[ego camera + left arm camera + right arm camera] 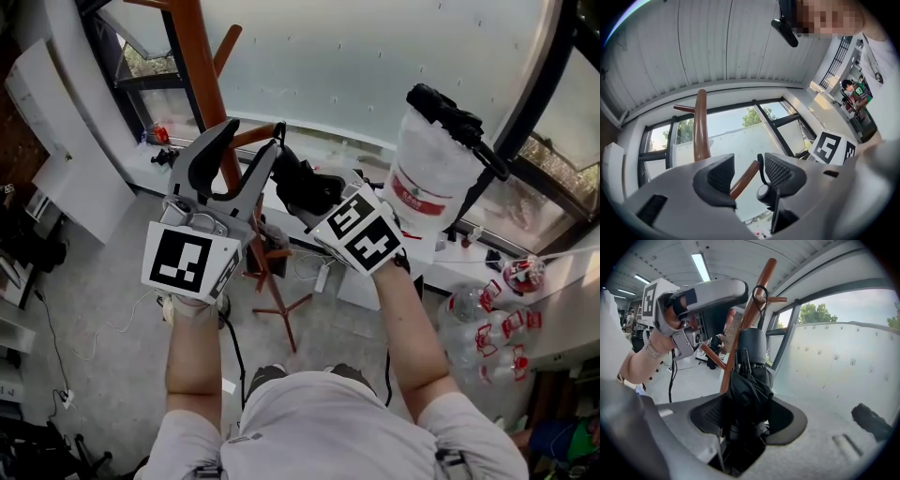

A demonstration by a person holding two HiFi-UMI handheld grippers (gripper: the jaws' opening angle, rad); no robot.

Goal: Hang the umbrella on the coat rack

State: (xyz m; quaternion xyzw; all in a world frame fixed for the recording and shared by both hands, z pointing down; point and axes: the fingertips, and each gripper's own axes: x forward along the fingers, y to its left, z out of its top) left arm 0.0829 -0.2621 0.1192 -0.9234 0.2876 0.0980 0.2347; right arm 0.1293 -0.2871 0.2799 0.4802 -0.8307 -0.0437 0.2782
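**Head view:** your left gripper (pixel 247 150) and right gripper (pixel 300 187) met at the coat rack (pixel 200 75), whose post rose toward 11 o'clock.

**Right gripper view only:** your right jaws were clamped on the folded black umbrella (pixel 749 390). Its strap (pixel 760 292) lay against the post beside a peg (pixel 777 299) at 12 o'clock.

**Left gripper view only:** your left jaws stood wide apart. A slanting wooden arm (pixel 744 179) of the rack and the strap showed between them, and the pads gripped nothing.
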